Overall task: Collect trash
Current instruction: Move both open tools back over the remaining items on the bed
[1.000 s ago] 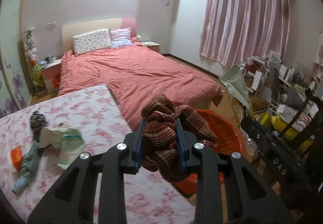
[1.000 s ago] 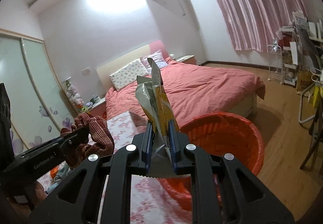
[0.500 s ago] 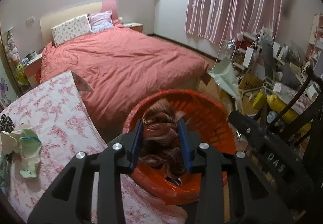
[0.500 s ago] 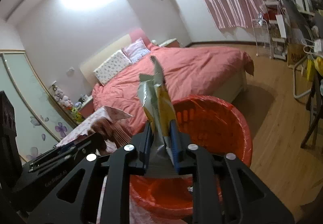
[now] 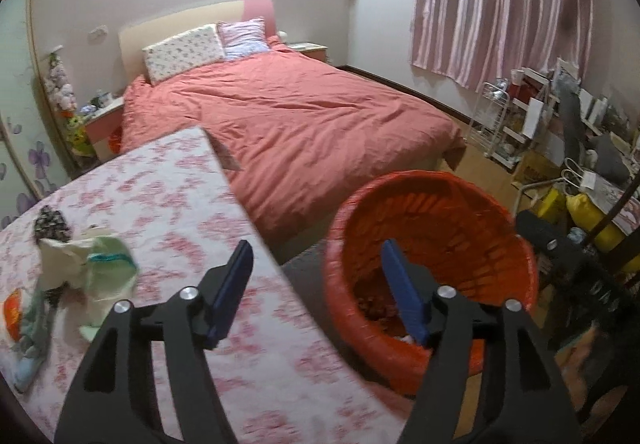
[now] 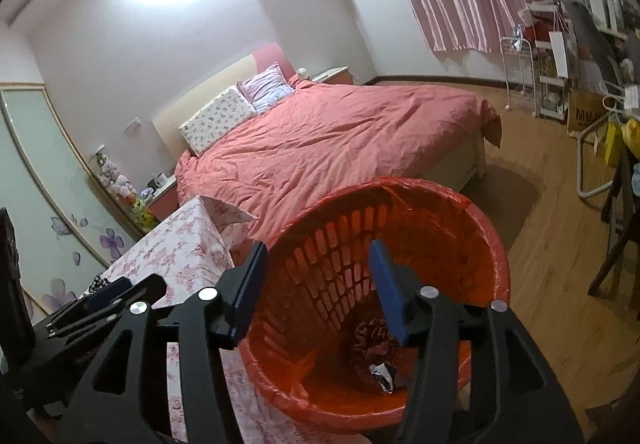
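An orange basket [image 5: 472, 204] [image 6: 476, 236] lined with an orange bag stands on the floor beside the floral-clothed table [image 5: 192, 204]. At its bottom lie the brown knitted cloth [image 6: 374, 344] and a silvery wrapper [image 6: 382, 374]. My left gripper [image 5: 316, 256] hangs over the table edge and basket rim, jaws opening, nothing between them. Over the basket my right gripper [image 6: 318, 256] is also opening, with nothing in it. The left gripper [image 6: 106, 300] shows at the lower left of the right wrist view. More trash [image 5: 96, 260] lies on the table's left: a pale green bag, dark cloth, an orange scrap.
A bed with a salmon cover [image 5: 304, 124] stands behind the table and basket. Cluttered shelves, bags and a white rack [image 5: 560, 132] fill the right side under a pink curtain. Bare wooden floor [image 6: 560, 284] lies right of the basket. A nightstand with toys [image 5: 96, 116] is far left.
Both grippers sank toward the basket and opened. The brown cloth left the left jaws and the yellow-silver wrapper left the right jaws; both now lie in the basket.
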Motion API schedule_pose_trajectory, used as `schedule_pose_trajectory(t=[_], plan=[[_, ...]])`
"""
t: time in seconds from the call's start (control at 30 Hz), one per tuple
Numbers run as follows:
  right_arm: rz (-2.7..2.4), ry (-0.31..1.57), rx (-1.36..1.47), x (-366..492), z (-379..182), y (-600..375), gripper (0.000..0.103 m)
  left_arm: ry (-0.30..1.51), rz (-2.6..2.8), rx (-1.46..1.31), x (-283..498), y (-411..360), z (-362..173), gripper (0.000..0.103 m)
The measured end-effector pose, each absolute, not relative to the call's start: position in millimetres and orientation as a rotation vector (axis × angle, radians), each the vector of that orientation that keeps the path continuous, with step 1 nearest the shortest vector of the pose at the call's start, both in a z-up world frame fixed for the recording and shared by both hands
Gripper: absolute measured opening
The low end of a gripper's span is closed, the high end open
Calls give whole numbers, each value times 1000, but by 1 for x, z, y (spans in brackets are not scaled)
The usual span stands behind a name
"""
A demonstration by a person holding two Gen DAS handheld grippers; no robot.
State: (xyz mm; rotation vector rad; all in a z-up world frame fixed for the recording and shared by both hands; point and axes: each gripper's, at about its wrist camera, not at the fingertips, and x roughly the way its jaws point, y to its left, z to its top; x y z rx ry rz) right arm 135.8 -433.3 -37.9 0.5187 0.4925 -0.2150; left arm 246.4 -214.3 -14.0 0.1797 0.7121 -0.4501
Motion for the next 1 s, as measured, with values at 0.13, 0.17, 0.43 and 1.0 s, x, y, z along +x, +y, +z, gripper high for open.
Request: schedule_pose_trajectory(t=[0.13,0.17,0.43,1.0], plan=[[-206,486,477,137,-26,-416,61,683,-392,185,243,-177,-9,76],[-204,485,470,137,-24,-413,62,679,-376,186,242,-167,-8,77],[-155,508,402,146,-10,-360,64,680,-230,142,237,-54,-6,80],[63,694,232,186,-34,-215,65,835,68,47,223,169,-62,80]])
